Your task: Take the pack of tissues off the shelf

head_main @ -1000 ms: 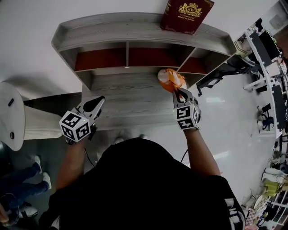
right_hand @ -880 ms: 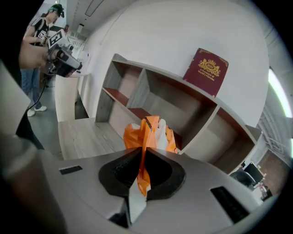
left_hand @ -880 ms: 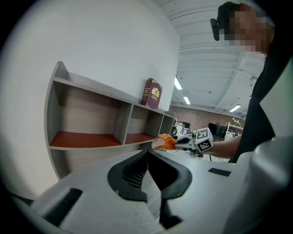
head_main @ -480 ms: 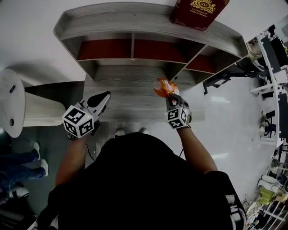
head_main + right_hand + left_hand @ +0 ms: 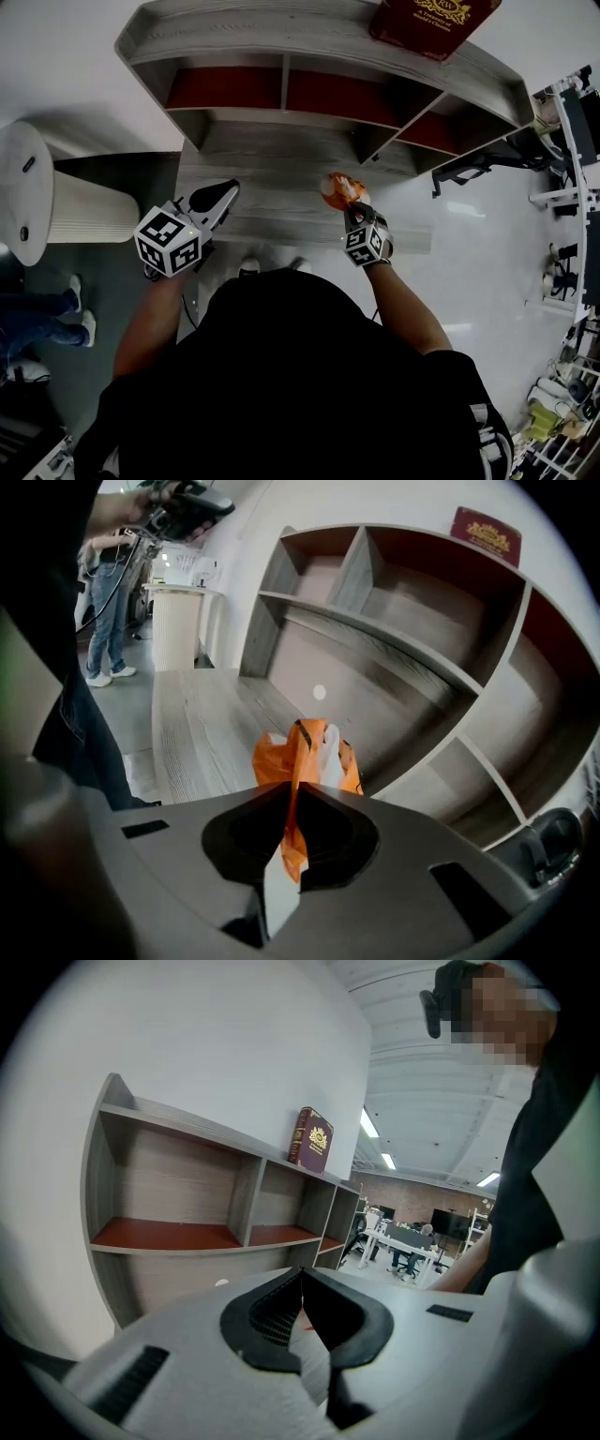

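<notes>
The pack of tissues (image 5: 341,189) is an orange and white plastic pack, crumpled at the end where it is pinched. My right gripper (image 5: 350,208) is shut on that end and holds the pack in the air over the grey wooden counter (image 5: 272,178), in front of the shelf (image 5: 281,66). In the right gripper view the pack (image 5: 307,750) sticks out past the closed jaws of the right gripper (image 5: 292,794), with the shelf's compartments behind it. My left gripper (image 5: 221,194) hangs at the left over the counter, shut and empty; in its own view the left gripper (image 5: 302,1277) has its jaws together.
A dark red book (image 5: 433,21) stands on top of the shelf and also shows as the book (image 5: 312,1138) in the left gripper view. A white round stand (image 5: 42,202) is at the left, with a person's legs (image 5: 42,323) beside it. Office desks (image 5: 572,141) line the right.
My right gripper has drawn back from the shelf towards the person with the tissue pack in it. The left gripper has shifted only slightly.
</notes>
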Motion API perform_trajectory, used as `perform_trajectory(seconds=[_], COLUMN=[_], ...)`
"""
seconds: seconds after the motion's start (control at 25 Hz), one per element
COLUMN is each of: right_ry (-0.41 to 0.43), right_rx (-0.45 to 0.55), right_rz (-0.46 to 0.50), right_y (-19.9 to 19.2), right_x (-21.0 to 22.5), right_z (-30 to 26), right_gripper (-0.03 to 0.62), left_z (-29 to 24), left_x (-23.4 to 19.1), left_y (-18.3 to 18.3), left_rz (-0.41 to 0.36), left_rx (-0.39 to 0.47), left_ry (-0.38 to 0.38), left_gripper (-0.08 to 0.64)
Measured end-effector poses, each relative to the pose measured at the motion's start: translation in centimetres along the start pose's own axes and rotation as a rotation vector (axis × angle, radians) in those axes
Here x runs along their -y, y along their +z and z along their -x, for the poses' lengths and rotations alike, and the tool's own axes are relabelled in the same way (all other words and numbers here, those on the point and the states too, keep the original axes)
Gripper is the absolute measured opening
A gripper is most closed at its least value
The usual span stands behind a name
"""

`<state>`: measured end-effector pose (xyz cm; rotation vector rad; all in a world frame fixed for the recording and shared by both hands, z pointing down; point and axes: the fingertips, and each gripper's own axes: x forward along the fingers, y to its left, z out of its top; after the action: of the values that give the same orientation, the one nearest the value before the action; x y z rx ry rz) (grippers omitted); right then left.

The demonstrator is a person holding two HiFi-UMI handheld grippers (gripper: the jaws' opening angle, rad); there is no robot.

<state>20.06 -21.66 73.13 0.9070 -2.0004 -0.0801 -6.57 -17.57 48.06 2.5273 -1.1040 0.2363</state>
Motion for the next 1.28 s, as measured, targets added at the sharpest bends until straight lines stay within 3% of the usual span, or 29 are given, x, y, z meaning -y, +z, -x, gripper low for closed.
perform_trajectory(seconds=[0.68, 1.28], right_ry=[0.143, 0.224], right_rx=[-0.051, -0.111], right_rz=[0.081, 0.089], right_y=[-3.9, -6.1], right_x=[-3.6, -6.1], right_z=[-5.8, -8.8], right_gripper=[0.023, 0.023], left_z=[1.0, 2.4], left_x=[-0.4, -0.3], left_y=[-3.4, -3.8], left_rz=[0.066, 0.081], left_rx=[-0.045, -0.058], left_ry=[0.099, 0.170], left_gripper=[0.018, 0.018])
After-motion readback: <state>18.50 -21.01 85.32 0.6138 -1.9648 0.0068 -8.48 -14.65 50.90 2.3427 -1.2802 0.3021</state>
